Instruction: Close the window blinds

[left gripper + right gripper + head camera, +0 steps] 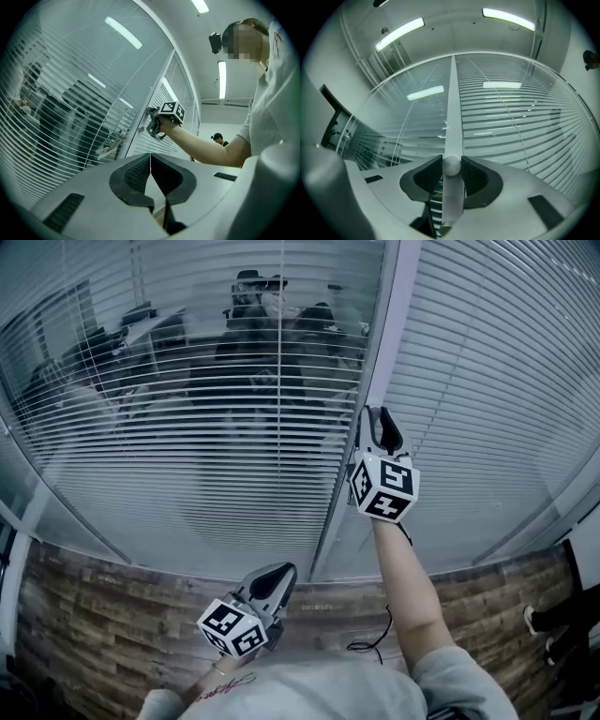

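The right gripper (pixel 379 427) is raised to the pale upright frame post (pixel 384 334) between two glass panes. Its jaws pinch a small round knob (pixel 451 166) on a short stem, with a pad against each side of it. The left gripper (pixel 279 574) hangs lower, near the person's body and apart from the glass, with its jaws pressed together on nothing. The window blinds (pixel 187 437) behind the left pane have their slats spread, so dark shapes show between them. The blinds (pixel 497 381) behind the right pane look paler and denser. Below is a wood-patterned floor (pixel 94 615).
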A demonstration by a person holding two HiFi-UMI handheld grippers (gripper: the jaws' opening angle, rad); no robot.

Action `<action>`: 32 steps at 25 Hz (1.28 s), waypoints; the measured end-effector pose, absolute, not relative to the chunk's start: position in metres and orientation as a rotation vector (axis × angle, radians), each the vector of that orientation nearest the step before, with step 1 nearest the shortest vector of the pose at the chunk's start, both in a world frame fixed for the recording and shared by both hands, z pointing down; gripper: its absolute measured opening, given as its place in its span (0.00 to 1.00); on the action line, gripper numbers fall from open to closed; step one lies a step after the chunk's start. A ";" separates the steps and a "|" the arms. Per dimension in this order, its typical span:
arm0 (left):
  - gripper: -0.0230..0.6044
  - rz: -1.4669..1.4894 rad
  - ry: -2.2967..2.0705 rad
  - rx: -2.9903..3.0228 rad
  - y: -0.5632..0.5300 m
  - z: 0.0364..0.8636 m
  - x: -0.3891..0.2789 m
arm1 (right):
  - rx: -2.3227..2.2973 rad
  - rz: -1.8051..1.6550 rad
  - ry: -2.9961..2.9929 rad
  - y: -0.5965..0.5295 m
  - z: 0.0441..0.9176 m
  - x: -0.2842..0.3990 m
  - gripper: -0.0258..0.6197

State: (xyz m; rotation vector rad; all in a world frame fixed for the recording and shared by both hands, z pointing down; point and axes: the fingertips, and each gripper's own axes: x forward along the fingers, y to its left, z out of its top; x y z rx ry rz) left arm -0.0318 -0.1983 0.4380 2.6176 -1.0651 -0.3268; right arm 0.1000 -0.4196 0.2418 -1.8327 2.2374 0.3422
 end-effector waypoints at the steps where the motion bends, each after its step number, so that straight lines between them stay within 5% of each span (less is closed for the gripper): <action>1: 0.07 -0.329 -1.053 2.625 -0.197 0.438 -0.030 | -1.841 0.376 2.257 -0.419 0.241 0.099 0.25; 32: 0.07 -0.297 -0.990 2.655 -0.195 0.443 -0.013 | -1.732 2.470 2.475 -0.421 0.266 0.079 0.24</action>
